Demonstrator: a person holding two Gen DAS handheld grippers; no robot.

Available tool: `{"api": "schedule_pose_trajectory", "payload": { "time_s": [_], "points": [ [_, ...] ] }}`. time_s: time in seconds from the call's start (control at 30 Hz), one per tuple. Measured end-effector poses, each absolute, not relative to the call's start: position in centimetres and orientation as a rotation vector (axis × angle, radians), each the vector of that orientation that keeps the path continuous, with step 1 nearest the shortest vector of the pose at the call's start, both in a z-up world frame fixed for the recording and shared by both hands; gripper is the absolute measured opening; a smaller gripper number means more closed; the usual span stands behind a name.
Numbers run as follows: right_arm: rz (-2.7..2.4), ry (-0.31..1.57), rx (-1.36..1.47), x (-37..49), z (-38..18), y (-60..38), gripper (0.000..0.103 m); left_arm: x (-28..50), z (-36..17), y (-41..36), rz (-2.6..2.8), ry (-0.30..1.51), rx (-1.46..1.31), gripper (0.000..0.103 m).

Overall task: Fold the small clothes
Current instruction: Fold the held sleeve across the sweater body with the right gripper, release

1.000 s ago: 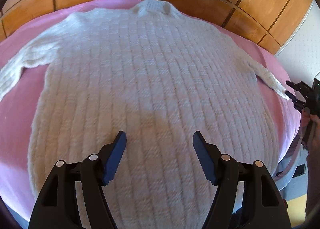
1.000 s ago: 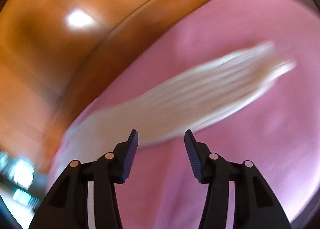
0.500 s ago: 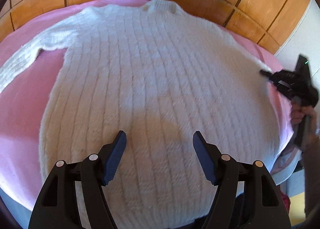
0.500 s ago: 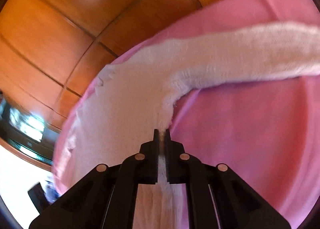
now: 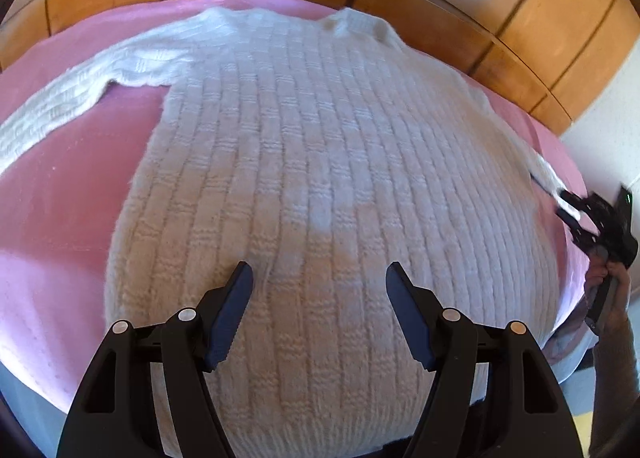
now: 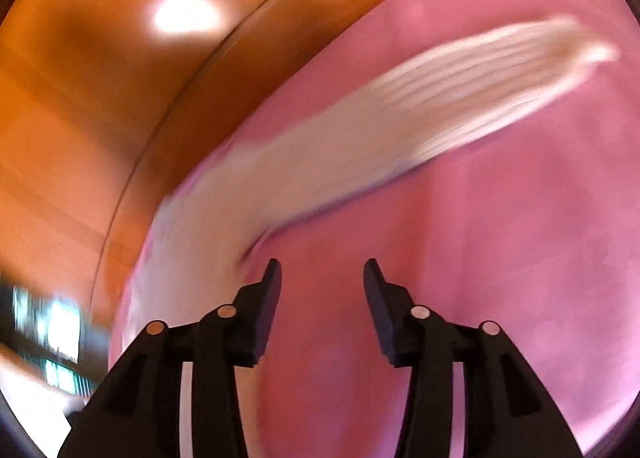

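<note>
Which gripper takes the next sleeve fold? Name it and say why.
Right. The right gripper sits at the sleeve cuff; its jaws have just been opening, nothing between them. The left gripper hangs open over the sweater hem.

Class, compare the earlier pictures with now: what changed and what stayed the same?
The right gripper, shut on the sleeve of the sweater half a second ago, has just been opening; nothing is between its jaws now. The left gripper stayed open above the sweater, still spread on the pink cover.
</note>
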State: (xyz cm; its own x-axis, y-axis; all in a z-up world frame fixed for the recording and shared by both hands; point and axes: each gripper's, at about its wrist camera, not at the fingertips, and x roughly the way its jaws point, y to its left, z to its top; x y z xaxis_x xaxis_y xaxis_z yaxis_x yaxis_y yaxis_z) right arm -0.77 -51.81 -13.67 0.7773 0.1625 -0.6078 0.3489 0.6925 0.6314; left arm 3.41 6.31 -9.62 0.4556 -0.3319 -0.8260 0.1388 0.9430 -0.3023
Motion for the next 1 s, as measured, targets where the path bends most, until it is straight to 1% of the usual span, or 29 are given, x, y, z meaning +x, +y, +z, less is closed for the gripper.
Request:
{"api": "schedule_pose_trajectory", "payload": {
  "time_s": [0.1,0.17,0.23,0.3,0.4,0.43,0.47,0.5,0.53,0.6,0.7,0.83,1.0],
  "points": [
    [-0.278,0.614,0.965,-2.9,-14.5,-57.9,0.044,3.9,-9.7,6.1,-0.277,1.062,-0.207,0.068],
    [-0.377,0.551,1.077,-4.0,-15.4,-62.1,0.044,4.1,-9.7,5.7,-0.272,1.063,-0.194,0.072],
    [-0.431,0.532,1.117,-3.7,-15.9,-64.5,0.043,4.3,-9.7,5.3,-0.269,1.062,-0.189,0.077],
    [-0.468,0.537,1.133,-2.7,-16.2,-66.3,0.038,4.7,-9.8,5.0,-0.261,1.061,-0.188,0.08],
    [-0.515,0.565,1.096,-0.6,-15.8,-67.2,0.037,5.0,-9.9,4.8,-0.249,1.058,-0.212,0.085],
    [-0.538,0.592,1.059,0.4,-15.5,-67.4,0.035,5.1,-9.8,4.8,-0.247,1.05,-0.217,0.086],
    [-0.543,0.605,1.041,0.3,-15.3,-68.2,0.031,5.2,-9.8,4.8,-0.243,1.044,-0.222,0.087],
    [-0.549,0.628,1.014,0.9,-15.0,-68.3,0.01,5.3,-9.7,4.9,-0.239,1.036,-0.233,0.088],
    [-0.549,0.652,0.985,1.5,-14.6,-68.3,0.007,5.4,-9.7,5.0,-0.239,1.031,-0.243,0.089],
    [-0.532,0.647,0.924,2.6,-13.3,-67.1,0.006,5.6,-9.7,5.3,-0.253,1.026,-0.268,0.089],
    [-0.404,0.582,0.857,3.3,-9.5,-64.1,0.006,6.0,-9.9,5.7,-0.262,1.035,-0.296,0.089],
    [-0.209,0.544,0.716,5.6,-4.3,-57.5,0.006,6.2,-9.6,5.9,-0.298,1.035,-0.317,0.089],
    [0.025,0.552,0.606,10.0,-0.6,-47.0,0.006,6.3,-8.4,6.5,-0.32,0.994,-0.337,0.089]
  ]
}}
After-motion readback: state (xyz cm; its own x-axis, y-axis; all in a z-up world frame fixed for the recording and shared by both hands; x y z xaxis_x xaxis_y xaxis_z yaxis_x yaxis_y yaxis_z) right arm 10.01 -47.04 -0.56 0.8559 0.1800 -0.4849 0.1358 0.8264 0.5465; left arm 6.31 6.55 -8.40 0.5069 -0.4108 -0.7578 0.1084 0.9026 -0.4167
